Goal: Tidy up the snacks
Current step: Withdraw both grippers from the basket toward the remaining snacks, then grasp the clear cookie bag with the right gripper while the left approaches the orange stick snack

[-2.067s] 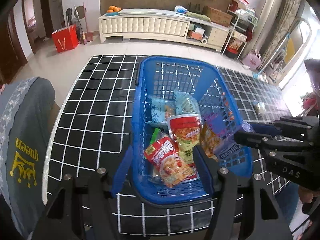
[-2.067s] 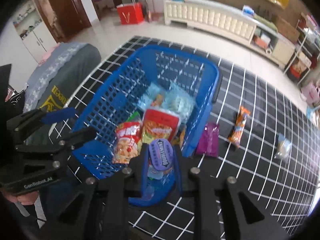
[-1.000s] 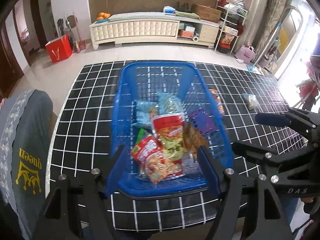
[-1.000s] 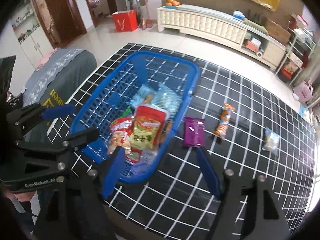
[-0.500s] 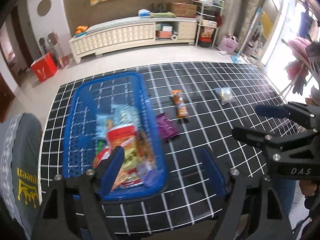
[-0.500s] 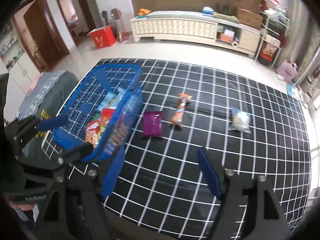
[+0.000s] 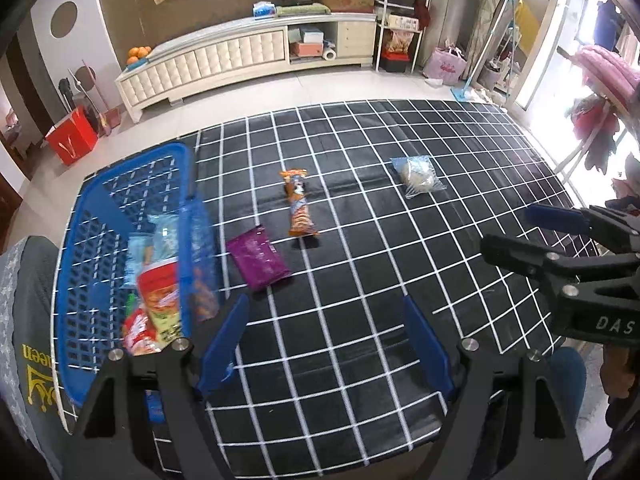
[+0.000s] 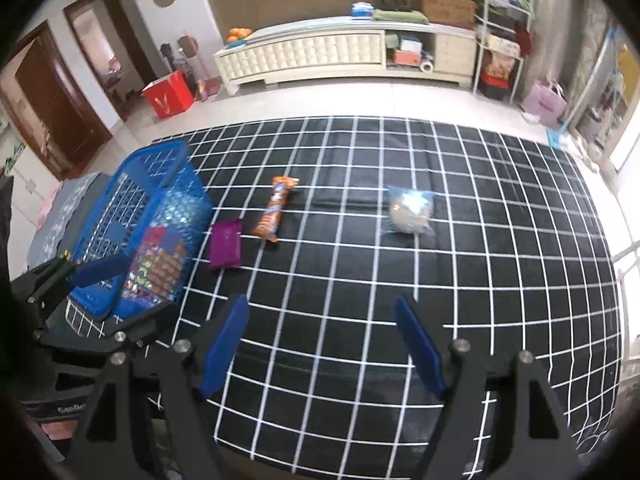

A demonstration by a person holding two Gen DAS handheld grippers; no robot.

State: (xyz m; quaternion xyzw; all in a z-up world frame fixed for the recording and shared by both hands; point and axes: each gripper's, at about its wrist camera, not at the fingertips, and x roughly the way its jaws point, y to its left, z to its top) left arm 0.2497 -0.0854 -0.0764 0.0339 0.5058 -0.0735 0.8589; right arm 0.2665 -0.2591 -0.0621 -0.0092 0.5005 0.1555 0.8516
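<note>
On the black white-gridded tablecloth (image 7: pixel 360 280): three loose snacks in a row right of the blue perforated plastic basket (image 7: pixel 92 240). Just beside the basket wall, a flat purple foil packet (image 7: pixel 258 258), long axis running away from the cameras, slightly angled. Next, apart from it, a slim orange wrapped biscuit roll (image 7: pixel 298 204), long axis also pointing away toward the cream cabinet (image 7: pixel 208 60). Well to the right, a clear bag with a round beige bun (image 7: pixel 418 176). Left gripper (image 7: pixel 324 344) spread wide, empty; right gripper (image 8: pixel 320 344) likewise wide, empty. Compared with two seconds ago: both views swung off the basket toward the loose snacks; right tongs no longer clamping the purple-lidded cup.
</note>
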